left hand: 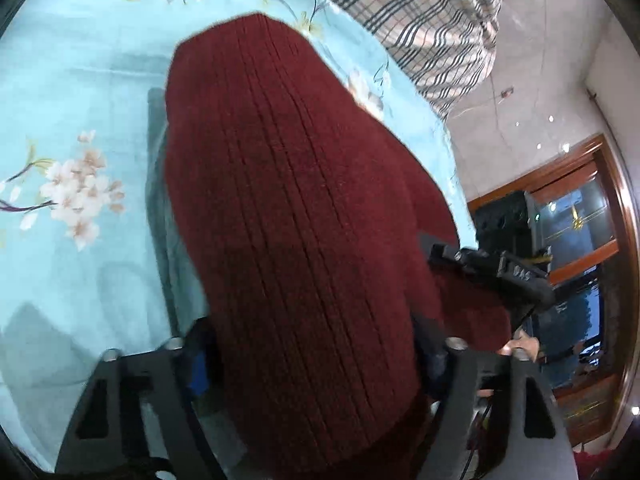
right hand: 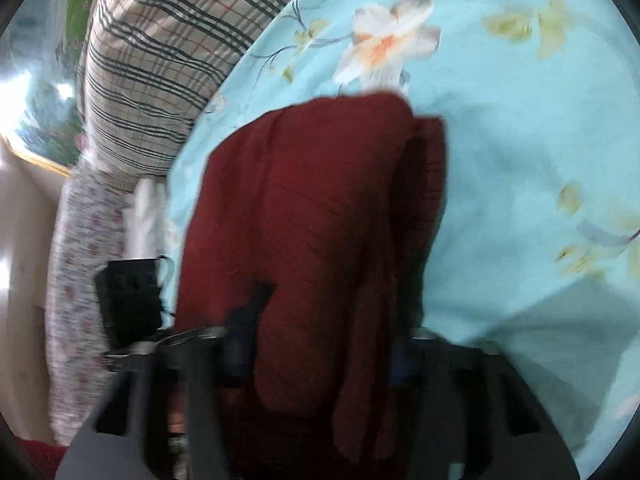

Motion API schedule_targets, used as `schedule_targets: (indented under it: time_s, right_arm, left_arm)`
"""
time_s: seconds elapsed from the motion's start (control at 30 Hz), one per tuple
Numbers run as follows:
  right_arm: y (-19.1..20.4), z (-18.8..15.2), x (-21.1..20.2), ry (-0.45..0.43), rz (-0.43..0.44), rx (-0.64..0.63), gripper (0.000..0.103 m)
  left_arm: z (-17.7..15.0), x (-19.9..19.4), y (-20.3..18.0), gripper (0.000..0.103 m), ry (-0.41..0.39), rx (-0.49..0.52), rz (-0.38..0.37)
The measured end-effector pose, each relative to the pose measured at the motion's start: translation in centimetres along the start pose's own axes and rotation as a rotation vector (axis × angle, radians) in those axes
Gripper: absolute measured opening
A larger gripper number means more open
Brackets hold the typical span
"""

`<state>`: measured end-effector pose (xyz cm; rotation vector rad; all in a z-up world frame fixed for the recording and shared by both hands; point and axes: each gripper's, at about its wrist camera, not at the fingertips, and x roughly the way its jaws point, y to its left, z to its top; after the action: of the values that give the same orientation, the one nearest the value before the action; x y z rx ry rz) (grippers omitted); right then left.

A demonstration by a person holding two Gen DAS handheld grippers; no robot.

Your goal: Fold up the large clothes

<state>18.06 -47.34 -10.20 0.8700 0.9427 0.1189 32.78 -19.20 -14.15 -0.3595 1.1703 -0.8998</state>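
A dark red ribbed knit sweater (left hand: 288, 200) fills the left wrist view and runs from between my left gripper's jaws out over the blue bed sheet (left hand: 80, 92). My left gripper (left hand: 316, 304) is shut on it, its fingertips buried under the cloth. The right gripper's black body (left hand: 500, 272) shows at the sweater's right edge. In the right wrist view the sweater (right hand: 312, 200) lies bunched in folds between the jaws of my right gripper (right hand: 324, 312), which is shut on it. One dark fingertip (right hand: 258, 296) pokes up over the cloth.
The light blue floral sheet (right hand: 520, 140) covers the bed. A plaid quilt (left hand: 420, 12) (right hand: 160, 60) is heaped at the bed's far edge. Beyond the bed edge are a tiled floor (left hand: 520, 100) and a wooden cabinet (left hand: 580, 220). A pink-flowered cloth (right hand: 84, 232) hangs at the side.
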Motion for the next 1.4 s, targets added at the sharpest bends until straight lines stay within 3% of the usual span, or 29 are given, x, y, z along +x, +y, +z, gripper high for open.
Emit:
schedule_targets:
  time_s: [0.13, 0.23, 0.4, 0.6, 0.7, 0.8, 0.87, 0.93, 1.0, 1.2, 1.3, 1.4]
  right_arm:
    - [3.8, -1.6, -1.1, -0.041, -0.024, -0.069, 0.036]
    - [7.0, -2.9, -0.6, -0.042, 0.005, -0.111, 0.036]
    - [11.9, -6.0, 3.6, 0.024, 0.112, -0.178, 0.035]
    - [15.7, -9.1, 10.7, 0.138, 0.187, -0.211, 0.035]
    - [15.6, -10.5, 13.5, 0.183, 0.151, -0.198, 0.038]
    - [14.4, -11.1, 14.1, 0.183, 0.154, -0.154, 0.048]
    - [13.9, -11.1, 14.0, 0.178, 0.147, -0.14, 0.052]
    - [13.6, -11.2, 13.9, 0.172, 0.123, -0.135, 0.054]
    - [13.4, -11.3, 13.7, 0.169, 0.108, -0.136, 0.055]
    - [14.1, -11.1, 11.3, 0.133, 0.029, -0.133, 0.06]
    - [15.0, -10.7, 8.4, 0.045, -0.03, -0.159, 0.06]
    - [17.3, -10.6, 6.2, -0.037, -0.015, -0.221, 0.06]
  left_arm:
    - [-1.4, -3.0, -1.2, 0.056, -0.053, 0.029, 0.017]
    - [-3.8, -7.4, -1.5, 0.055, -0.112, 0.035, 0.009]
    - [-8.5, -15.9, -0.1, 0.055, -0.183, 0.027, 0.092]
    - [-12.7, -22.0, 2.3, 0.055, -0.214, 0.004, 0.227]
    - [-15.0, -22.6, 5.8, 0.057, -0.191, -0.068, 0.283]
    - [-16.3, -22.5, 7.8, 0.063, -0.223, -0.118, 0.251]
    - [-16.2, -22.3, 7.9, 0.069, -0.238, -0.117, 0.256]
    - [-16.0, -21.6, 7.9, 0.082, -0.233, -0.119, 0.281]
    - [-16.4, -21.4, 8.6, 0.084, -0.235, -0.138, 0.272]
    - [-16.5, -22.6, 7.3, 0.084, -0.261, -0.153, 0.289]
    - [-17.2, -25.1, 5.2, 0.08, -0.312, -0.097, 0.347]
    - [-17.3, -27.3, 3.3, 0.07, -0.376, -0.041, 0.349]
